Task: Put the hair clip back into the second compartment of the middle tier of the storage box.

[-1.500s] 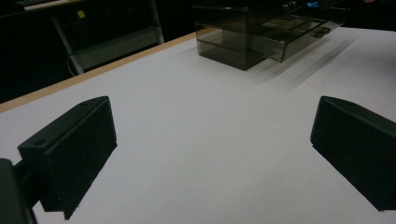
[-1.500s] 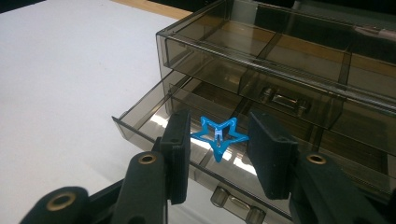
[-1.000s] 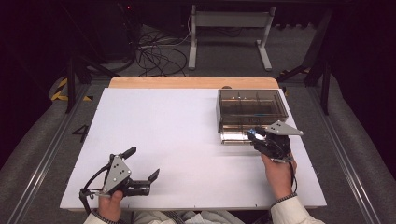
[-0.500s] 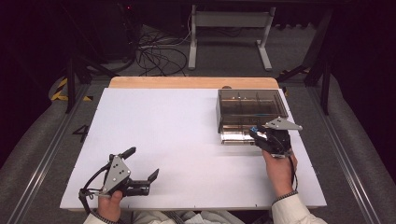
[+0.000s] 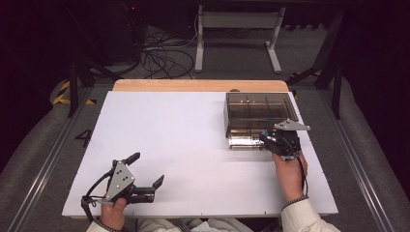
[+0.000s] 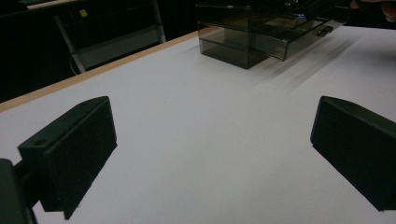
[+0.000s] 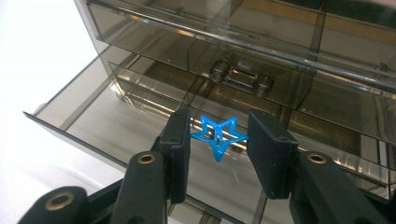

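1. A smoky plastic drawer box (image 5: 258, 112) sits on the white table (image 5: 183, 130). Its bottom drawer (image 7: 116, 121) is pulled out.
2. The right gripper (image 7: 219, 140) is at the front of the box, over the open drawer. A little blue star (image 7: 218, 135) sits between its jaws. The jaws look close on the star, but I cannot tell if they squeeze it or have let go.
3. The left gripper (image 5: 145, 181) rests on the table far from the box, jaws wide apart and holding nothing.
4. My guess: the drawer is opened, the star goes in or comes out, and shutting the drawer is left.
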{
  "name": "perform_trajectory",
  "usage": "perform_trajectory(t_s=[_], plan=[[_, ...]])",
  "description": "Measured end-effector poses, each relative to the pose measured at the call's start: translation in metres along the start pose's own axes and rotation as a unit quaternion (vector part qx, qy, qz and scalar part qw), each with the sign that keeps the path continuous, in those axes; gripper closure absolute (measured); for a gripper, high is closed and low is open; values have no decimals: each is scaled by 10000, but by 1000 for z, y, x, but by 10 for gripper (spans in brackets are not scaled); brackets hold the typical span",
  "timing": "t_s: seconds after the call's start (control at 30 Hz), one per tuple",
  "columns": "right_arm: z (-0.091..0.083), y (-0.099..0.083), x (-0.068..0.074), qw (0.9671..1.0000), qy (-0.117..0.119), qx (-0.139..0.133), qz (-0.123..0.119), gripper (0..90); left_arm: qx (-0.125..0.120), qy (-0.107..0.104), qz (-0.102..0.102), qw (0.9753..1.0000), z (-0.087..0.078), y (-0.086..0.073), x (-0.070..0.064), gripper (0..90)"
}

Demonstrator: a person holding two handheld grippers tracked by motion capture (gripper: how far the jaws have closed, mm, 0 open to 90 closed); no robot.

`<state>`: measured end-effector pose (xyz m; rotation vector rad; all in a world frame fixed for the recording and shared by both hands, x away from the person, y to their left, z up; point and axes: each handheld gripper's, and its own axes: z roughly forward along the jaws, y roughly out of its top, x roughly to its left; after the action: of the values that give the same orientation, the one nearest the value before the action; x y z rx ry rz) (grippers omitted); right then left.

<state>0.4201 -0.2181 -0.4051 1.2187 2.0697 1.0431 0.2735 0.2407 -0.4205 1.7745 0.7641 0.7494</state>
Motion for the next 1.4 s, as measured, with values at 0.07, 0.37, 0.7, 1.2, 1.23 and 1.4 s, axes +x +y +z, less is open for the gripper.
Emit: perform_trajectory(t_s=[0.07,0.37,0.7,1.2,1.23,1.4], plan=[[1,0,-1,10000,-8,31,10,608,0,0,0,10000,0,0,0,9],[8,0,-2,9998,-62,195,-9,607,4,-9,-33,10000,0,0,0,9],[14,0,-2,9995,-69,322,-11,608,-2,-1,-31,10000,0,0,0,10],[15,0,-3,9995,-16,312,21,541,1,8,-32,10000,-1,0,0,9],[15,0,-4,9995,-13,306,23,535,-2,10,-36,10000,-1,0,0,10],[11,1,-4,9997,3,225,55,517,-3,22,-47,10000,-2,0,0,10]])
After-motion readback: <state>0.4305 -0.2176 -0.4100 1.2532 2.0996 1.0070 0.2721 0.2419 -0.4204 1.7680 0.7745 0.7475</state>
